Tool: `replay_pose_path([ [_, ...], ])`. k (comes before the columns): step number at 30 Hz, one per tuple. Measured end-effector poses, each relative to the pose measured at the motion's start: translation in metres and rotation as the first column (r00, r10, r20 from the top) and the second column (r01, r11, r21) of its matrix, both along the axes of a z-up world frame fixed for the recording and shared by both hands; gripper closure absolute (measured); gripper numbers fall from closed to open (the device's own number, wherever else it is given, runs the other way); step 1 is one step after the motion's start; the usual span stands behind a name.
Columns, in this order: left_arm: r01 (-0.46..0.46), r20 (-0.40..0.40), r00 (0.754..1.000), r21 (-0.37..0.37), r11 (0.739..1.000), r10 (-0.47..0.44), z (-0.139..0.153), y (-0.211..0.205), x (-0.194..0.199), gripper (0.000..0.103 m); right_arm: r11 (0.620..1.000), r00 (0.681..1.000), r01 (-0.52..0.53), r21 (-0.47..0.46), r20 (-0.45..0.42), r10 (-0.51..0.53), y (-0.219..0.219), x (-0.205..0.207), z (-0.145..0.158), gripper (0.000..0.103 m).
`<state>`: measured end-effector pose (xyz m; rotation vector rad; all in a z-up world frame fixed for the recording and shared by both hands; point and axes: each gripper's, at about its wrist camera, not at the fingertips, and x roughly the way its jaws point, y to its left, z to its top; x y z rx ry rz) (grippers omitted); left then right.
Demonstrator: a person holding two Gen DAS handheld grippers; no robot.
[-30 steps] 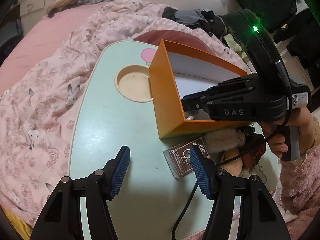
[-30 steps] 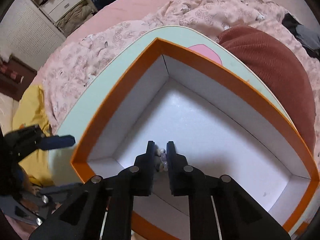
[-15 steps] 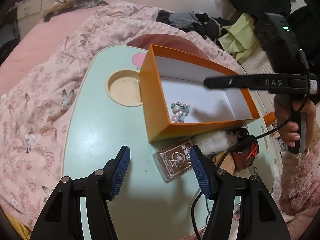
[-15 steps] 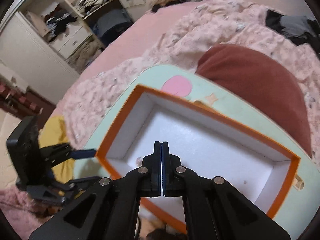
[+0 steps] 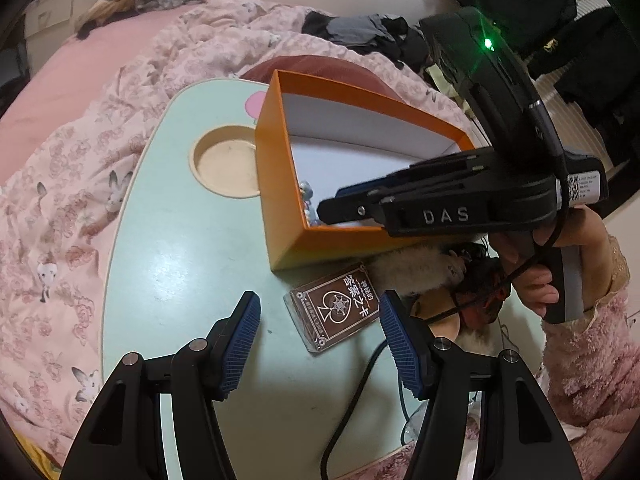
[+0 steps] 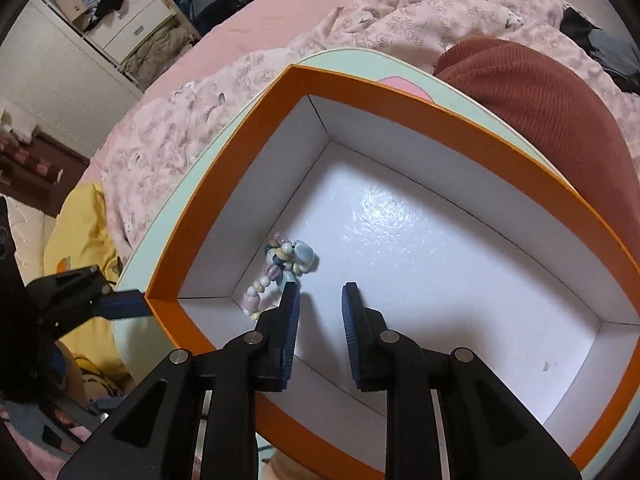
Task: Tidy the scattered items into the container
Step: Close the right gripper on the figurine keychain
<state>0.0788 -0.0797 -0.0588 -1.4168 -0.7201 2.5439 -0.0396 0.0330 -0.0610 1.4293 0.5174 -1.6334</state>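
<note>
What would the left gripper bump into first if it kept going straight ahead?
Probably the brown card box lying on the pale green table: it sits right ahead between the left gripper's open fingers. Depth is hard to judge.

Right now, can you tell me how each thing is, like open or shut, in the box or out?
orange box: open, no lid on it.
bead bracelet: loose on the box floor, near a corner.
card case: flat on the table, outside the box.
right gripper: just opened, nothing between its pads.
left gripper: open, empty, above the card case.
</note>
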Motion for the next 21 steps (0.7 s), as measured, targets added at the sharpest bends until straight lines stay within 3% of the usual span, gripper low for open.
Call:
replay_pose_path([
  [2, 0.001, 0.000, 1.000, 0.000, 1.000, -0.001, 0.000, 0.001, 0.001, 0.042, 1.000, 1.000, 0.011, -0.016, 0.005, -0.011, 0.000, -0.001, 0.003, 0.080],
  [6, 0.002, 0.000, 1.000, 0.008, 1.000, -0.002, -0.001, 0.002, 0.002, 0.042, 0.994, 0.993, 0.069, -0.084, 0.102, -0.061, -0.002, -0.008, 0.008, 0.080],
  [11, 0.003, 0.003, 1.000, 0.010, 1.000, -0.003, -0.002, 0.003, 0.002, 0.042, 1.000, 0.999, 0.006, 0.004, 0.048, -0.006, -0.021, 0.008, -0.003, 0.077],
  [14, 0.002, 0.007, 1.000, 0.008, 1.000, -0.003, -0.002, 0.003, 0.002, 0.042, 1.000, 0.999, -0.019, 0.019, -0.039, 0.020, -0.024, 0.015, 0.000, 0.076],
  [17, 0.002, 0.007, 1.000, 0.007, 1.000, -0.002, -0.002, 0.004, 0.002, 0.042, 0.999, 0.999, -0.032, 0.004, -0.027, 0.032, -0.024, 0.016, -0.001, 0.085],
  [21, 0.007, 0.005, 1.000, 0.009, 1.000, -0.007, -0.003, 0.004, 0.003, 0.042, 0.999, 0.999, -0.032, -0.021, -0.031, 0.031, -0.018, 0.015, -0.001, 0.087],
])
